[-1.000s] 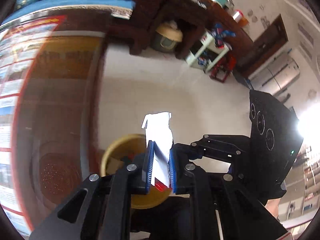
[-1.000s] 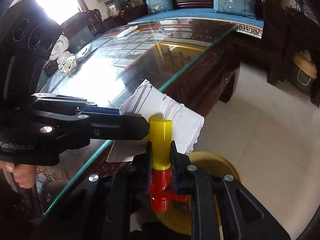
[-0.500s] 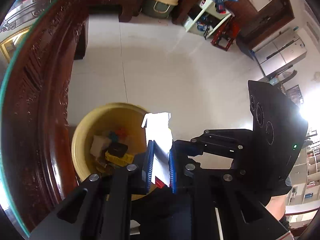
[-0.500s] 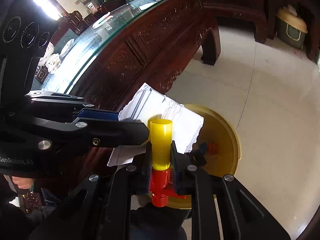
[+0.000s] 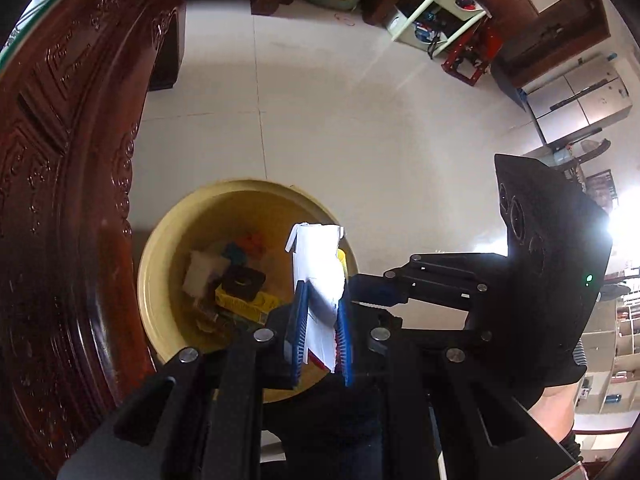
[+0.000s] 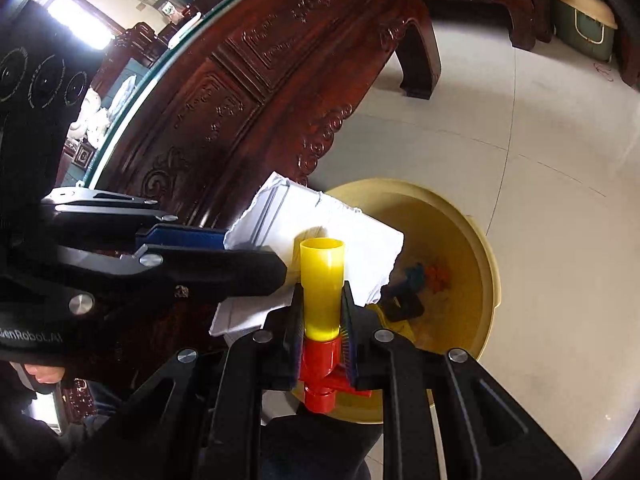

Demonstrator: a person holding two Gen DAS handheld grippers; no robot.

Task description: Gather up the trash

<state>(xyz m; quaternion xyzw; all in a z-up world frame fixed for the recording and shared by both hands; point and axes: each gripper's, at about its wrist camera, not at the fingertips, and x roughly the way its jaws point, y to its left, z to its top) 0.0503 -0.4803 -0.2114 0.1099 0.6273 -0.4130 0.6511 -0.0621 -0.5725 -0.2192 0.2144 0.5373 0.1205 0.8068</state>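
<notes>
With the left gripper (image 5: pixel 322 326) pinching the paper (image 5: pixel 318 268) and the right gripper (image 6: pixel 322 330) pinching the yellow-and-red tube (image 6: pixel 322 280), centre both over the yellow bin (image 5: pixel 168 248) before letting go.

The left gripper (image 5: pixel 322 320) fills the lower middle of its own view, pointing steeply down, its blue pads (image 5: pixel 298 324) clamped close together on a white paper (image 5: pixel 318 264). The right gripper (image 6: pixel 322 316) sits at the lower centre of its view, also angled down, jaws closed tight on a yellow-and-red tube (image 6: pixel 322 292). In the right view's lower left corner a hand (image 6: pixel 42 374) grips the left gripper's handle.
</notes>
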